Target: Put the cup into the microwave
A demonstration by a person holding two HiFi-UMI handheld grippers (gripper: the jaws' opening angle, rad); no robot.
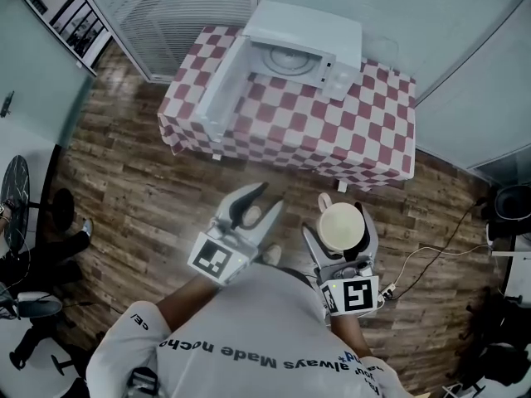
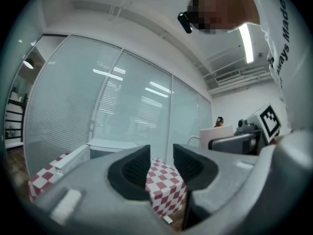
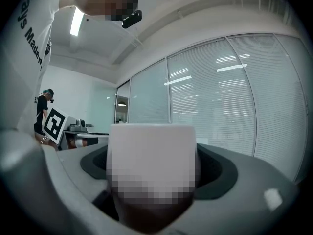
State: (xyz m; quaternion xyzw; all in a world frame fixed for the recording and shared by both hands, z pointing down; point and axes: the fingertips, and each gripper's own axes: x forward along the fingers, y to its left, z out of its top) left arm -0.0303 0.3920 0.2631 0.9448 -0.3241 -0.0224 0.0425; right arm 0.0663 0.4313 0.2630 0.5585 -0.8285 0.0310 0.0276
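Red-and-white checked tablecloth [image 1: 332, 135] on the far side, with a white microwave [image 1: 311, 31] on it. Cream cup [image 1: 340, 226] near right, over a brown wood-plank floor [image 1: 149, 197].

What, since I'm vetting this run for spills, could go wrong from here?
The cup is held only by its sides in the right gripper; it might slip or tilt on the walk. The microwave has its door open toward the table edge, so the left gripper could bump it. A cable crosses the floor, a possible trip.

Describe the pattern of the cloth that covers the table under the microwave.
The fabric tablecloth has red and white checks; the head view shows it best.
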